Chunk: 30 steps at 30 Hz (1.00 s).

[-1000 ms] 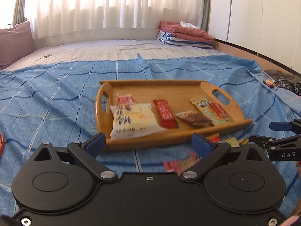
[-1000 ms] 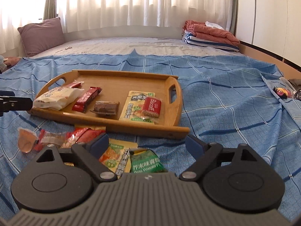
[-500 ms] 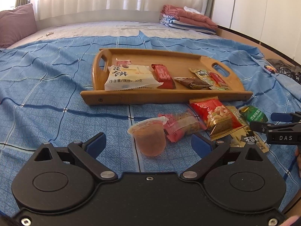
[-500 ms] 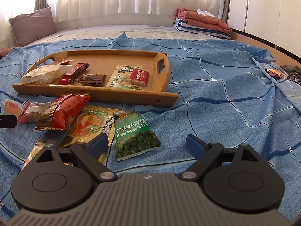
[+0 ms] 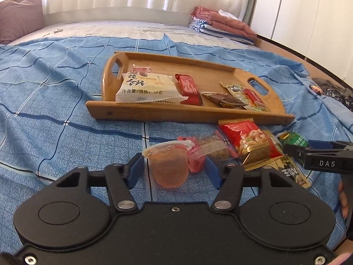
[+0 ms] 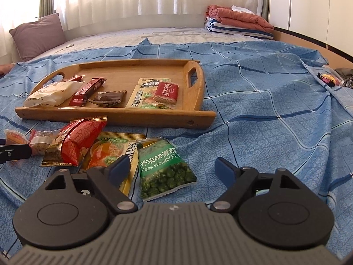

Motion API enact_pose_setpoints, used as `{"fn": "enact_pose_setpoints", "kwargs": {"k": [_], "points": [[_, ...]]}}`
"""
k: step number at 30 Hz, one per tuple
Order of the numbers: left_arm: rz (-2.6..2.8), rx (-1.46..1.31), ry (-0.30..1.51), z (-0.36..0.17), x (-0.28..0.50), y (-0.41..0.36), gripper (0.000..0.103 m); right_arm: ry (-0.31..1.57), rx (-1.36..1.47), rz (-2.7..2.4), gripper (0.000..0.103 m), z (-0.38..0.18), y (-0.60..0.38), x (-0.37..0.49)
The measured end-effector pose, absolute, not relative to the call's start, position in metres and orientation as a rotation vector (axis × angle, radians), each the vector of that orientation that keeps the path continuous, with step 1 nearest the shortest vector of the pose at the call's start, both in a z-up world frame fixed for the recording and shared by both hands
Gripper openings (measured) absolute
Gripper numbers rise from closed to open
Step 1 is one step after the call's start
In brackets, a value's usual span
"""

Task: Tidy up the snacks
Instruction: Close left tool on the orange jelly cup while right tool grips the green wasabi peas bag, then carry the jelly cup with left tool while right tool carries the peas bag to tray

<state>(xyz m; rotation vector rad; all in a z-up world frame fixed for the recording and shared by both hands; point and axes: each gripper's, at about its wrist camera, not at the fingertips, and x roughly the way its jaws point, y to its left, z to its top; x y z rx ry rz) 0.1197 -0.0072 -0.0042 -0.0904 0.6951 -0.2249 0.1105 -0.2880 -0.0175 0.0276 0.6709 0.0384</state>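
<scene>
- Down on the blue checked bedspread (image 5: 55, 110), the left gripper (image 5: 174, 169) has its jaws closing around a jelly cup (image 5: 168, 165); the cup lies on its side between the blue pads, which do not yet press on it, so the claw is still released.
- Just right of the cup lies a pink-wrapped snack (image 5: 198, 152), then a red nut packet (image 5: 249, 142) overlapping a yellow pouch (image 5: 293, 172).
- Over in the right wrist view, the right gripper (image 6: 172, 167) is also closing, though still wide, with a green wasabi pea packet (image 6: 163, 167) between its fingers, untouched by either pad.
- Beyond the loose snacks sits the wooden tray (image 6: 196, 88), holding a white cake packet (image 6: 53, 92), a red bar (image 6: 87, 90), a brown wrapper (image 6: 109, 98) and a Biscoff biscuit (image 6: 166, 92) on a green packet (image 6: 141, 98).
- Farther back are folded blankets (image 6: 238, 22) and a mauve pillow (image 6: 37, 35).
</scene>
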Motion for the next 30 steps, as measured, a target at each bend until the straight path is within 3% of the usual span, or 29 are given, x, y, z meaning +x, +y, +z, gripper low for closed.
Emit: {"fn": "enact_pose_setpoints", "kwargs": {"k": [1, 4, 5, 19, 30], "points": [[-0.225, -0.094, 0.696, -0.004, 0.120, -0.006, 0.039, 0.674, 0.032, 0.044, 0.079, -0.017, -0.288, 0.110], [-0.227, -0.109, 0.705, -0.002, 0.120, -0.004, 0.039, 0.672, 0.027, 0.059, 0.056, -0.014, -0.285, 0.109], [-0.226, -0.106, 0.705, -0.002, 0.119, -0.004, 0.039, 0.671, 0.021, 0.061, 0.053, -0.013, -0.284, 0.108], [-0.236, -0.103, 0.660, 0.029, 0.114, 0.000, 0.039, 0.607, 0.084, 0.069, 0.048, 0.016, -0.285, 0.106], [-0.256, -0.143, 0.614, 0.081, 0.169, 0.002, 0.034, 0.562, 0.159, 0.051, 0.049, 0.058, -0.299, 0.151]]}}
